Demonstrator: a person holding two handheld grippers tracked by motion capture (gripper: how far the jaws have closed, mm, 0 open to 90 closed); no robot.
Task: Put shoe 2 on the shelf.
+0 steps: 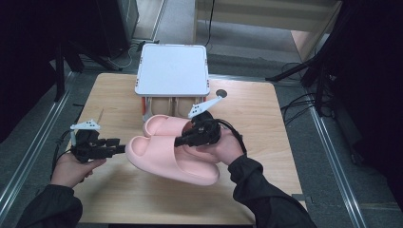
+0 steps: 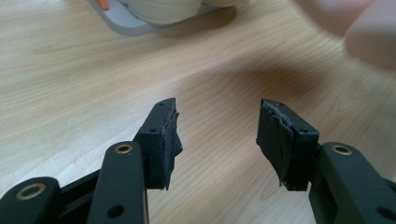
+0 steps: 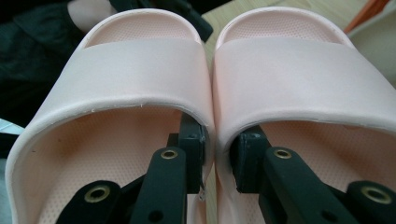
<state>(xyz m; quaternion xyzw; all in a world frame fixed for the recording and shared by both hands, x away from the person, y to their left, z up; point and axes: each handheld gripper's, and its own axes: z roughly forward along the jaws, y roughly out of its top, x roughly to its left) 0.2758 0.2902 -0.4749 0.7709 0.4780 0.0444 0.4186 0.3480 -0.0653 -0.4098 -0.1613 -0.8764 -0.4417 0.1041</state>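
**Here, a pair of pink slippers pinched together in the right gripper**

Closest in, the right gripper has one jaw inside each slipper, and the two jaws squeeze the touching inner walls of the pink slippers between them. Just ahead of its jaws the two straps arch side by side, and past them the toe ends point away from the gripper. In the high view the right gripper sits over the middle of the pair, held by the person's right hand, and the slippers lie just in front of that hand, across the centre of the worktop.

The left gripper stands wide, jaws well apart with nothing between them, over bare wood. Ahead of it and off to its right is a blurred pink shape, the near slipper's toe. In the high view the left gripper points at that toe and comes just beside it; whether it touches cannot be told.

Farther off, beyond the slippers, a white square-topped stand sits at the far edge of the worktop, with pale things under it.
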